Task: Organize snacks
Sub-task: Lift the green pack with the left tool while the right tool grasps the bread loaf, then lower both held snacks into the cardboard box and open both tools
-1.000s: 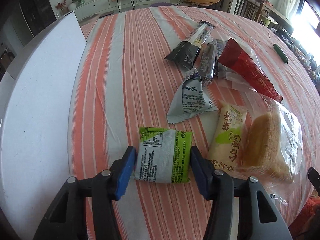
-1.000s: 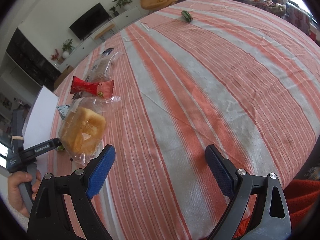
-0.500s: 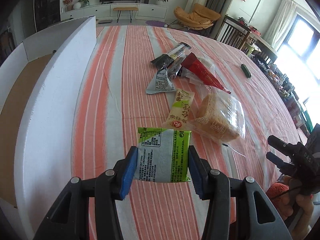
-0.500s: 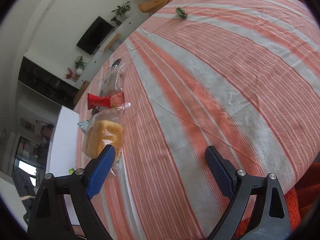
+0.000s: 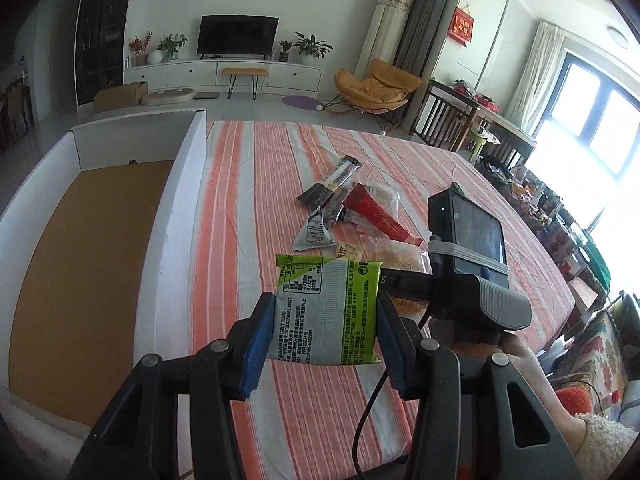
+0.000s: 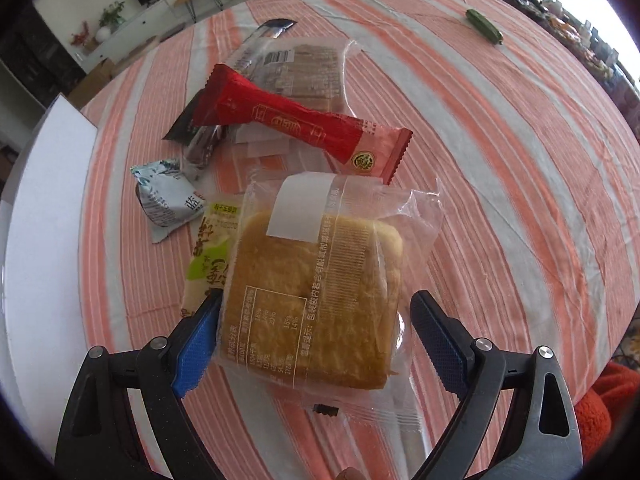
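My left gripper [image 5: 324, 320] is shut on a green-and-silver snack packet [image 5: 332, 280] and holds it in the air above the striped tablecloth, just right of the white box wall [image 5: 176, 216]. My right gripper [image 6: 314, 312] is open and points steeply down over a bread slice in clear wrap [image 6: 320, 272]. That packet lies between the blue pads; the left pad [image 6: 196, 344] is at the wrapper's edge and the right one stands clear. The right tool's camera block [image 5: 466, 240] shows behind the held packet.
The box floor [image 5: 80, 260] is bare brown card. On the cloth lie a red stick packet [image 6: 304, 132], a silver triangular packet [image 6: 168, 196], a yellow-green packet [image 6: 208, 256], a dark bar [image 5: 332, 184] and clear-wrapped biscuits [image 6: 304, 64]. A green object [image 6: 484, 30] lies far right.
The left gripper rose with the green packet and tilted up, so the box's inside now shows. The right gripper swung left across the cloth to sit over the bread packet.
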The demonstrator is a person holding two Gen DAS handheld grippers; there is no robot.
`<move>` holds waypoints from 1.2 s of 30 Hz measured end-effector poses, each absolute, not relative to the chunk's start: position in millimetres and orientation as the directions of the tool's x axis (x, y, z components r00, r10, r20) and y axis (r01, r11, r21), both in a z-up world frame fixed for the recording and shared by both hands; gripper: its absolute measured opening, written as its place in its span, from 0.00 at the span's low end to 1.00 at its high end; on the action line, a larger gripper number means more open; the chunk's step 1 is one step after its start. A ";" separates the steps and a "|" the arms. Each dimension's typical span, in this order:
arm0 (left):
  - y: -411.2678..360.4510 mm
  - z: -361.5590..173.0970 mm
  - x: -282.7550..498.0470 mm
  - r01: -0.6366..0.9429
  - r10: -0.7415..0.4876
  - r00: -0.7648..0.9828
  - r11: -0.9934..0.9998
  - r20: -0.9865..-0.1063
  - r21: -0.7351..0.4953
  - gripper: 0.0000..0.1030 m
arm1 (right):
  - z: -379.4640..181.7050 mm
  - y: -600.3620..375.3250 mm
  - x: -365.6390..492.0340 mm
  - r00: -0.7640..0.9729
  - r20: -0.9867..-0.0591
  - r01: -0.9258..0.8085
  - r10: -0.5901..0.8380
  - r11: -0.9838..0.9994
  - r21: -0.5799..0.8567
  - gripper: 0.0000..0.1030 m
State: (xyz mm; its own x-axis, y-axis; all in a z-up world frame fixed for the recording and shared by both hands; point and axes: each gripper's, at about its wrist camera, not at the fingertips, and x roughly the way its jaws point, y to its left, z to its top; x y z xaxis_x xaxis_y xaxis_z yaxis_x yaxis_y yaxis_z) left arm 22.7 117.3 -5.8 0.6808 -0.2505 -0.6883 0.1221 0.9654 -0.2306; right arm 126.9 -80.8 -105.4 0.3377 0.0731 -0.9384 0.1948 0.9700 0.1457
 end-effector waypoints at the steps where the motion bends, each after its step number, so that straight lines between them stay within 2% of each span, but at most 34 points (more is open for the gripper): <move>1: 121.0 -4.3 20.7 0.120 -0.244 0.686 0.967 -0.685 -0.224 0.47 | -109.2 -83.6 122.7 0.339 -0.936 0.178 0.090 0.971 0.157 0.88; 5: 134.0 -4.7 19.7 0.112 -0.278 0.675 0.954 -0.683 -0.278 0.47 | -98.7 -107.7 93.9 0.435 -0.889 0.123 0.142 0.969 0.215 0.72; 12: 141.3 14.2 13.8 0.130 -0.354 0.690 0.919 -0.631 -0.373 0.47 | -58.2 -159.2 48.4 0.552 -0.796 0.163 0.247 0.905 0.394 0.72; 17: 174.8 51.3 9.0 0.123 -0.332 0.744 0.921 -0.580 -0.370 0.47 | 9.8 -137.1 35.2 0.637 -0.688 0.022 0.348 0.884 0.468 0.72; 20: 216.1 71.9 5.7 0.072 -0.263 0.778 0.940 -0.570 -0.334 0.47 | 54.3 -94.7 27.1 0.645 -0.606 -0.149 0.467 0.854 0.499 0.72; 25: 293.6 72.7 1.8 -0.118 -0.032 0.792 0.972 -0.610 -0.204 0.47 | 98.8 5.3 26.9 0.523 -0.519 -0.434 0.677 0.735 0.521 0.72; 28: 337.7 51.9 -0.5 -0.247 0.085 0.754 0.956 -0.651 -0.160 0.47 | 97.6 65.1 32.1 0.453 -0.531 -0.536 0.716 0.694 0.480 0.72; 32: 377.4 10.9 -1.0 -0.378 0.190 0.681 0.918 -0.707 -0.117 0.47 | 67.9 126.0 41.7 0.339 -0.586 -0.613 0.736 0.646 0.456 0.72; 34: 387.6 -14.1 7.2 -0.420 0.206 0.622 0.902 -0.756 -0.100 0.60 | 44.5 155.4 45.5 0.264 -0.620 -0.660 0.739 0.607 0.442 0.75; 35: 391.9 -24.9 9.5 -0.443 0.211 0.595 0.891 -0.776 -0.097 0.77 | 30.0 169.5 47.5 0.219 -0.649 -0.682 0.729 0.590 0.432 0.83; 36: 394.3 -33.4 11.2 -0.470 0.224 0.571 0.878 -0.790 -0.091 0.85 | 17.4 178.6 50.7 0.193 -0.681 -0.690 0.707 0.591 0.418 0.87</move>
